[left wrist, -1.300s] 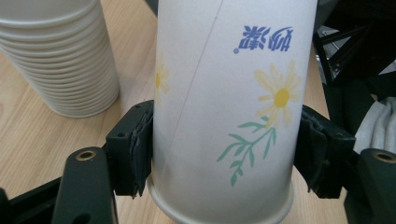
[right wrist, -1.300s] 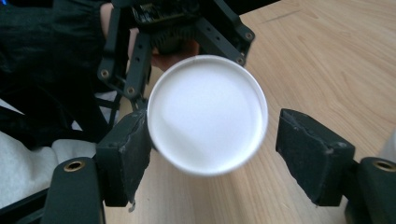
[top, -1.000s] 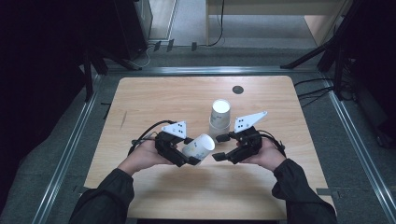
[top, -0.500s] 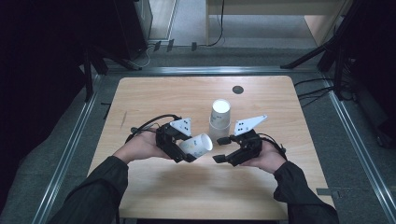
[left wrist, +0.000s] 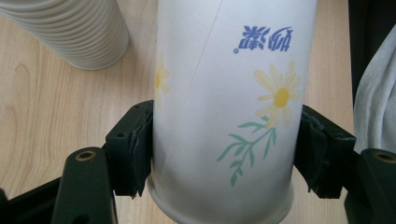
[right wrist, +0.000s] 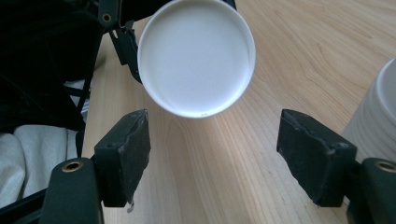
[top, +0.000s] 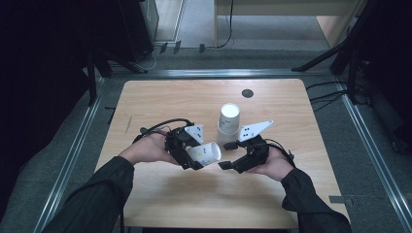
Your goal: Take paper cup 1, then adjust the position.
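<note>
My left gripper has its jaws clamped on the paper cup, held sideways above the table with its base toward my right gripper, whose jaws gape wide just short of it. The stack of cups stands upside down just behind both, close to the right jaw. A dark round disc lies farther back.

Light wooden table on grey carpet floor, dark surroundings.
</note>
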`<state>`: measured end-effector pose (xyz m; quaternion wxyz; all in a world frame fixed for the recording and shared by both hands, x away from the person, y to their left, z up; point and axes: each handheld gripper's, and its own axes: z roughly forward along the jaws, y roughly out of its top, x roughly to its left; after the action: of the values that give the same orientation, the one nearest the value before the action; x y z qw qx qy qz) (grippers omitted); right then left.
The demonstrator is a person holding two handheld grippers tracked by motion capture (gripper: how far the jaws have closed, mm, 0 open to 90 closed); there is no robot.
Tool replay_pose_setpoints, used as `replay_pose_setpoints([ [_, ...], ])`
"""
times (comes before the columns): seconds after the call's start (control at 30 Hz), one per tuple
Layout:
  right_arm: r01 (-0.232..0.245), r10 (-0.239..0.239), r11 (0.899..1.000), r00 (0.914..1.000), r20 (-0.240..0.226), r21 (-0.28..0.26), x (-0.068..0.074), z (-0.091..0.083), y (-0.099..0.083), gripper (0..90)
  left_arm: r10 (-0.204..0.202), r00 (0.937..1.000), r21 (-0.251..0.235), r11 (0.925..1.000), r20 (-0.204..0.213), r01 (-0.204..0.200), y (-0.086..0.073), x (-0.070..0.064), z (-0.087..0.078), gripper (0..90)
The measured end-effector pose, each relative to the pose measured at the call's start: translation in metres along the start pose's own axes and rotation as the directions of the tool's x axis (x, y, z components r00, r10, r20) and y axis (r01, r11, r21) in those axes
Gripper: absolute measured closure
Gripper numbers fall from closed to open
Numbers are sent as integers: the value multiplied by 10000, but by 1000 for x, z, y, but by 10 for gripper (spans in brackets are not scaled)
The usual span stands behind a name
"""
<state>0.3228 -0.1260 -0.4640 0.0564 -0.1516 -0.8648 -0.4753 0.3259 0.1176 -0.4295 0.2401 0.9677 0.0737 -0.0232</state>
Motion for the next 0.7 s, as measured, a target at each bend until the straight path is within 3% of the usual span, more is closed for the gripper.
replay_pose_setpoints([
  [0.23, 182, -182, 9998, 9998, 10, -34, 2, 4, 1, 251, 166, 9998, 562, 9983, 73, -170, 3, -3, 6, 293],
  [0.43, 302, -303, 9994, 9995, -83, -167, 5, 7, 3, 251, 353, 9991, 672, 9971, 232, -368, 11, -1, 8, 294],
  [0.7, 387, -391, 9991, 9990, -235, -159, 6, 12, 6, 252, 792, 9967, 1293, 9883, 178, -809, 21, -2, 11, 293],
])
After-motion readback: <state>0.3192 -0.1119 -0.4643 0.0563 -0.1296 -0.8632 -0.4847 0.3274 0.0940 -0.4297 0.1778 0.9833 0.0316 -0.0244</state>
